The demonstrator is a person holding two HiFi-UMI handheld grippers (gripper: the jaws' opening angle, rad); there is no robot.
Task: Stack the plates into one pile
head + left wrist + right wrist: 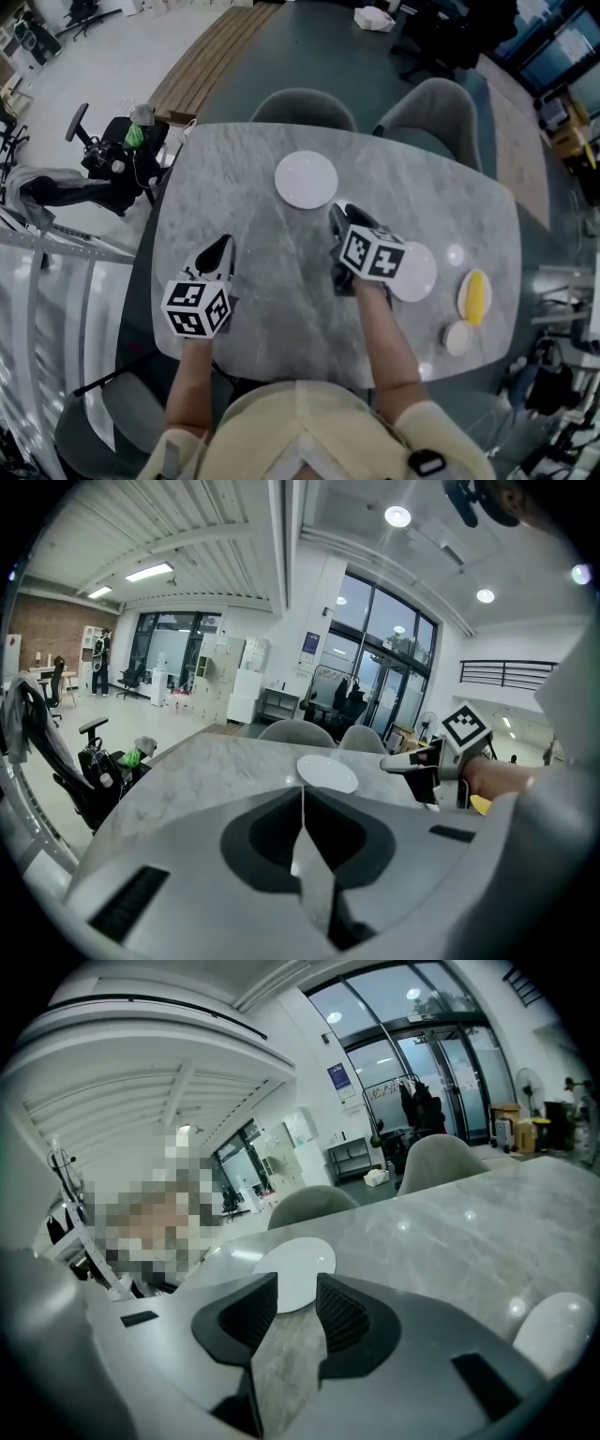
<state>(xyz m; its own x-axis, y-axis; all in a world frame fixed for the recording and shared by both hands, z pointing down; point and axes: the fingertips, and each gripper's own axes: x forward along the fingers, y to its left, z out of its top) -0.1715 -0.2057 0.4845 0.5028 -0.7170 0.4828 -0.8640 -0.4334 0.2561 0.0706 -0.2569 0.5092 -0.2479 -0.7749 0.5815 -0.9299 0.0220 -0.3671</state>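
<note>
Lower left of the head view: left hand-held gripper point(222, 247), jaws closed together and empty, over bare desk point(262, 309).

Upper centre: one white plate point(306, 179) lies flat, alone.

Just below it: right hand-held gripper point(345, 217), jaws apart, nothing between them, aimed at that plate but short of it.

Right of centre: second white plate point(419, 273), well apart from the first.

Farther right: yellow dish point(475, 295) and small cream dish point(457, 337).

Assessment: no pile formed; all stacking remains outstanding.

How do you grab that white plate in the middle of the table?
Probably pinch the white plate by its near rim, coming in low from that side: it lies flat, so only the thin edge offers hold.
</note>
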